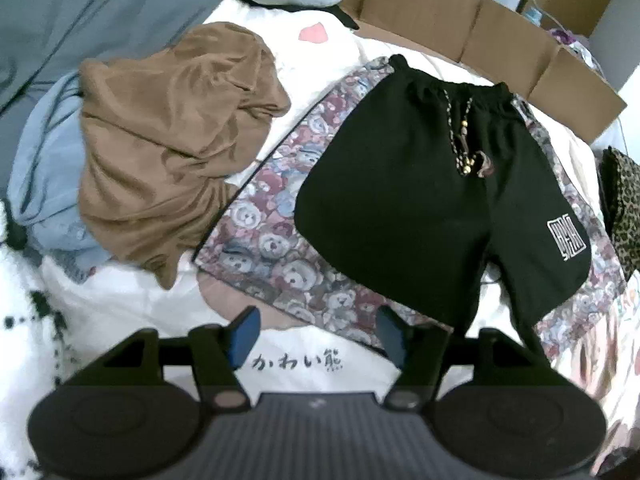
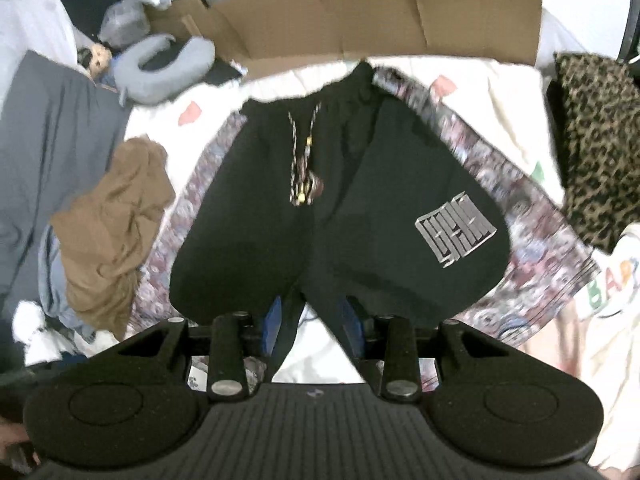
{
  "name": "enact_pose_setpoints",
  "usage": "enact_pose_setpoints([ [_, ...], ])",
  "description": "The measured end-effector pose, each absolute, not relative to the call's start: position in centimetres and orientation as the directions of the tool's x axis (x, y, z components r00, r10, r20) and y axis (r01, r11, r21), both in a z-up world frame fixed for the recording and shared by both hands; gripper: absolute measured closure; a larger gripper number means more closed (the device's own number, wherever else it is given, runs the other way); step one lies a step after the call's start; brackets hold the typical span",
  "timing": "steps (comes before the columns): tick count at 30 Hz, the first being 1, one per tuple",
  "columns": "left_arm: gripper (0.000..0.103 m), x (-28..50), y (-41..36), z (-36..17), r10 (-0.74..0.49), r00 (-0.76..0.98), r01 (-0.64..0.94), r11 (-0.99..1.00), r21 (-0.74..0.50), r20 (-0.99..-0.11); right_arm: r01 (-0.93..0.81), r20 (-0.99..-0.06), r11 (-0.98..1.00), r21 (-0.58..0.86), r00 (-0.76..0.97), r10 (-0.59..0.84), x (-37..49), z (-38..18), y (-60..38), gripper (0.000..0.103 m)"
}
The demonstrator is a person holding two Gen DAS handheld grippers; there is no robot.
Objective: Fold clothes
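Shorts (image 1: 420,184) black, spread flat, bear-print sides.

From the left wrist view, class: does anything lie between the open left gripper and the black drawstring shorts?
Nothing visible does. The left gripper hovers open above the bedding, and the black drawstring shorts lie flat just beyond; the crumpled brown garment sits off to the side.

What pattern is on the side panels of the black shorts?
Teddy bears in maroon, blue and grey on the side panels; clearest in the left wrist view.
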State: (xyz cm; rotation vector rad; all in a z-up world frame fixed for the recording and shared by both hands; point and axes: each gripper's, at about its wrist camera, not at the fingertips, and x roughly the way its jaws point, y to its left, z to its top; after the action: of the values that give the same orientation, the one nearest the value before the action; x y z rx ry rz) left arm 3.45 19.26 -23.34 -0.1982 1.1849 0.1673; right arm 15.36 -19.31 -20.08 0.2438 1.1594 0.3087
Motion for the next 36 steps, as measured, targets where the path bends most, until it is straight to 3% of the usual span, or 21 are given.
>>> enact_pose_setpoints([
  [6,0.026,2.9,19.4,-19.6,0.027,0.413,-0.251,0.964,-0.085,-0.910,-0.168,-0.853,0.928,0.331,0.367,0.371,16.4,-14.8,-21.2,0.058],
  [18,0.025,4.3,20.9,-14.1,0.043,0.464,-0.236,0.969,-0.077,-0.885,-0.147,-0.807,0.935,0.323,0.473,0.353,19.7,-4.7,-26.6,0.050],
  [36,0.024,8.2,22.8,-12.9,0.058,0.489,-0.231,0.971,-0.065,-0.870,-0.173,-0.799,0.951,0.258,0.516,0.310,26.3,0.3,-34.7,0.050],
])
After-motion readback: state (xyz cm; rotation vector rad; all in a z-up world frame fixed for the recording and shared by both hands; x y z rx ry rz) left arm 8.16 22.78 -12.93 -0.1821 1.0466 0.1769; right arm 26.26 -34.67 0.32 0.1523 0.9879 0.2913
